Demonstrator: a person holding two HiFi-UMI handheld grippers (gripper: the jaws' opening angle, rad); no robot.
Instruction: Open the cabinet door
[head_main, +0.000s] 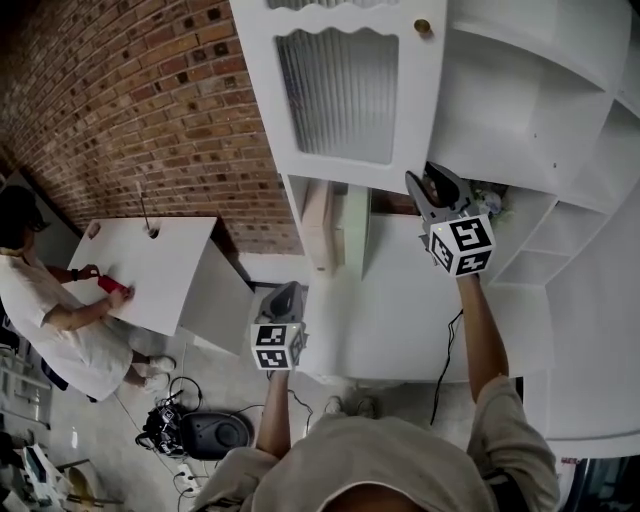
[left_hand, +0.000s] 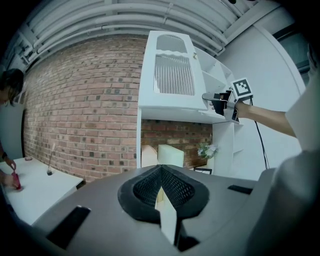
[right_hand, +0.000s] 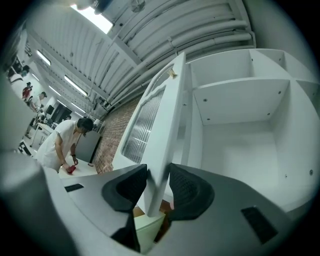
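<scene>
You have a white table (head_main: 150, 270) against the brick wall (head_main: 120, 110); a person (head_main: 55, 320) bends over that table, and a black machine (head_main: 215, 432) sits on the floor (head_main: 215, 380) near it.

look: white cabinet door (head_main: 340, 90), ribbed glass panel (head_main: 338, 95) with a wavy top, small brass knob (head_main: 423, 27)
state: swung open
where: upright, standing out from the white cabinet (head_main: 540, 120), shelves showing just beside it

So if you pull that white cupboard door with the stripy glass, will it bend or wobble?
The white cabinet door with its ribbed glass panel probably stays stiff: its edge looks straight in the right gripper. It likely swings rather than lifts, since it already hangs ajar. The glass may be fragile, so pull gently.
</scene>
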